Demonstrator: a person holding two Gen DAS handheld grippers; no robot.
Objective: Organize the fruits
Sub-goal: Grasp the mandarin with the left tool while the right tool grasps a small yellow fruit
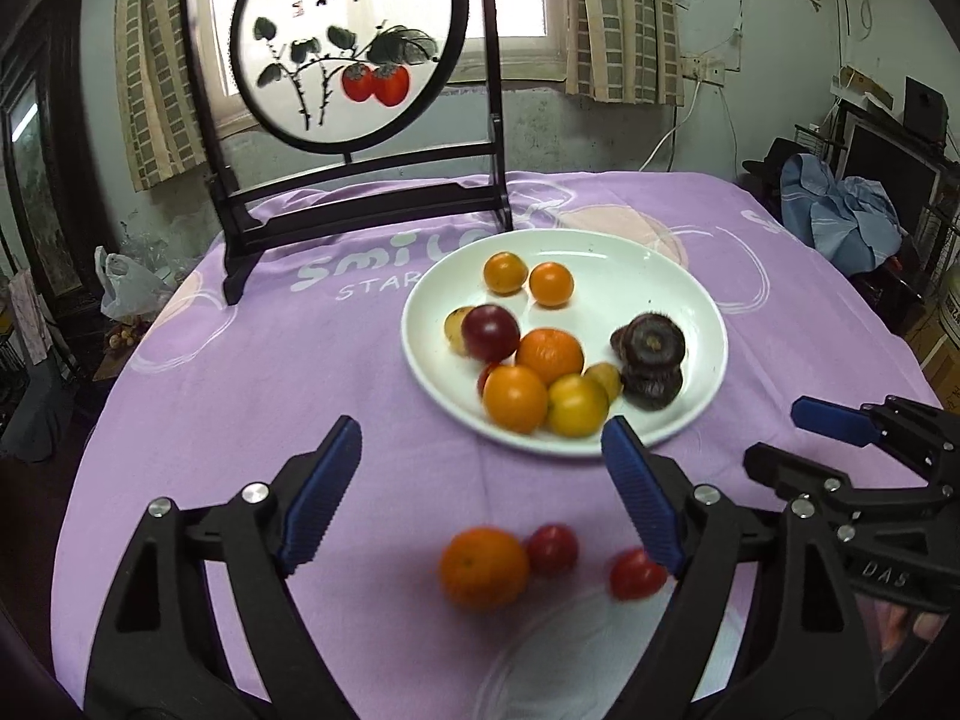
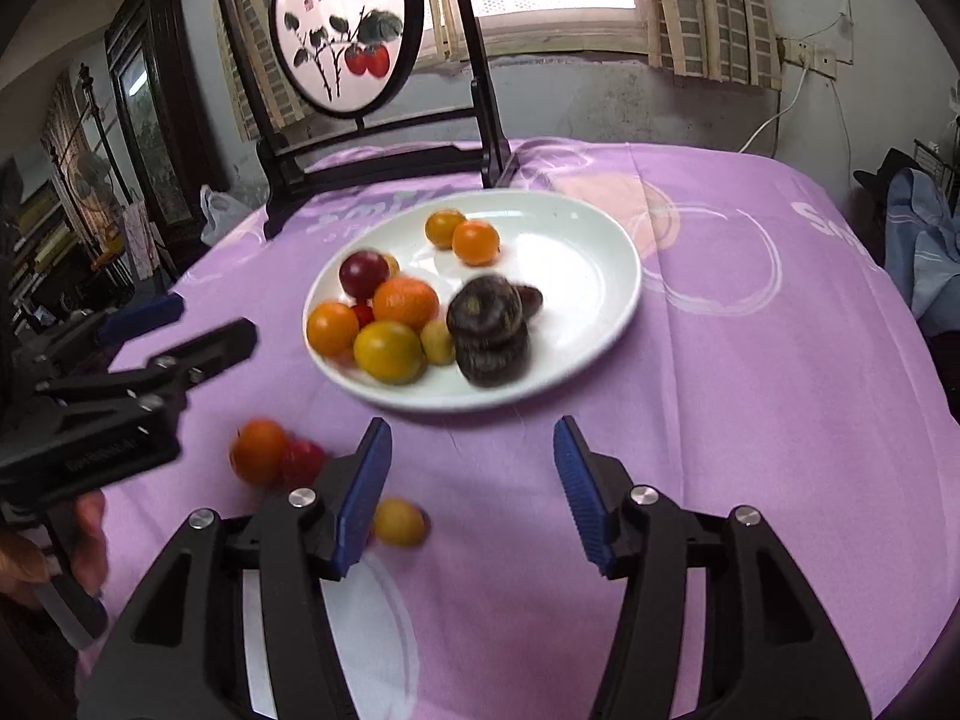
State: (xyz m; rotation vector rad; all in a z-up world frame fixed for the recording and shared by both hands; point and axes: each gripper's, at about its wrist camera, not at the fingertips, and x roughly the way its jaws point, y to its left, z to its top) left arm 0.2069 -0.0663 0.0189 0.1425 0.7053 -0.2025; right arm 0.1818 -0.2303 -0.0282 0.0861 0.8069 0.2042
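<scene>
A white plate [image 1: 678, 276] [image 2: 588, 240] on the purple cloth holds several orange, yellow, red and dark fruits. On the cloth in front of it lie an orange fruit [image 1: 483, 567] [image 2: 259, 450], a dark red one [image 1: 552, 549] [image 2: 302, 461] and a red one [image 1: 636, 573]. A yellow fruit [image 2: 399, 521] lies by the right gripper's left finger. My left gripper [image 1: 483, 480] is open and empty above the loose fruits. My right gripper [image 2: 471, 489] is open and empty, near the plate's front rim. The right gripper also shows at the right edge of the left wrist view [image 1: 798, 444], and the left gripper at the left of the right wrist view [image 2: 192, 330].
A dark wooden stand with a round painted screen [image 1: 342, 42] [image 2: 345, 24] stands at the table's far side behind the plate. The purple cloth [image 1: 240, 390] covers the round table. Clutter and furniture surround the table.
</scene>
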